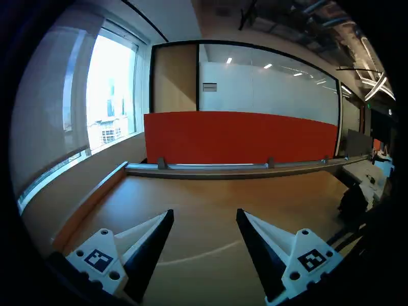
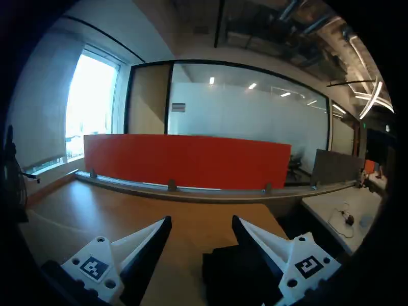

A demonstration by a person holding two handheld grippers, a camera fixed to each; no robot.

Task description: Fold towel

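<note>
left tongs (image 1: 204,211) hang wide open over the wooden tabletop (image 1: 214,188), the two dark-edged fingers well apart with nothing between them. past the tips, at the far edge, a metal rail (image 1: 219,167) runs across and an orange divider panel (image 1: 239,137) stands behind it. a bright window (image 1: 109,102) glows on the left. over to the right gripper view now: the right tongs (image 2: 201,218) are spread just as wide, gripping nothing. and there's the towel (image 2: 224,270), a dark flat bundle lying on the tabletop at the near right. its left part shows in the gap between the fingers and the rest slips under the right finger (image 2: 265,245). can't tell whether that finger touches it. a white desk (image 2: 331,209) sits off to the far right, beside the wooden one.
</note>
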